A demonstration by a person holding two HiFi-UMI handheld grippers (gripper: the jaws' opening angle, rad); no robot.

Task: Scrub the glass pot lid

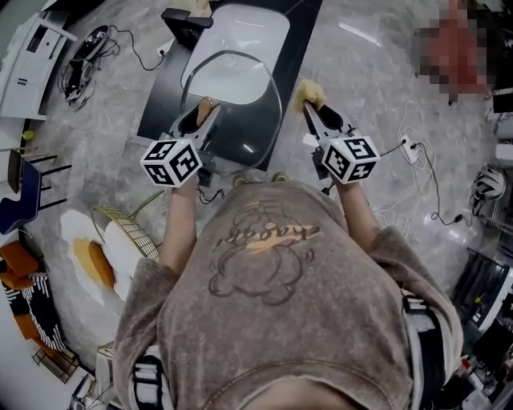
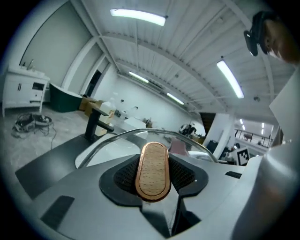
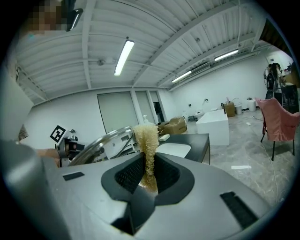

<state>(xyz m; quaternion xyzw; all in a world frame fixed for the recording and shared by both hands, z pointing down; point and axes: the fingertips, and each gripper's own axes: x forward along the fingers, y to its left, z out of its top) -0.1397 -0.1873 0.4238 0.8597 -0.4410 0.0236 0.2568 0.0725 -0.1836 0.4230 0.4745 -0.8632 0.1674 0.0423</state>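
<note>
I hold the glass pot lid (image 1: 240,112) raised on edge over the sink, with my left gripper (image 1: 204,114) shut on its oval wooden knob (image 2: 153,171). The lid's metal rim (image 2: 117,136) arcs beyond the jaws in the left gripper view. My right gripper (image 1: 314,108), just right of the lid, is shut on a yellowish fibrous scrubber (image 1: 309,94). In the right gripper view the scrubber (image 3: 146,138) stands up between the pads, and the lid's rim (image 3: 101,143) shows to its left, a little apart from it.
Below the lid a white basin (image 1: 248,32) is set in a black counter (image 1: 164,96), with a black faucet (image 1: 186,22) at its far left. Cables (image 1: 88,56) and a power strip (image 1: 413,152) lie on the marble floor. A wire stool (image 1: 128,232) stands at my left.
</note>
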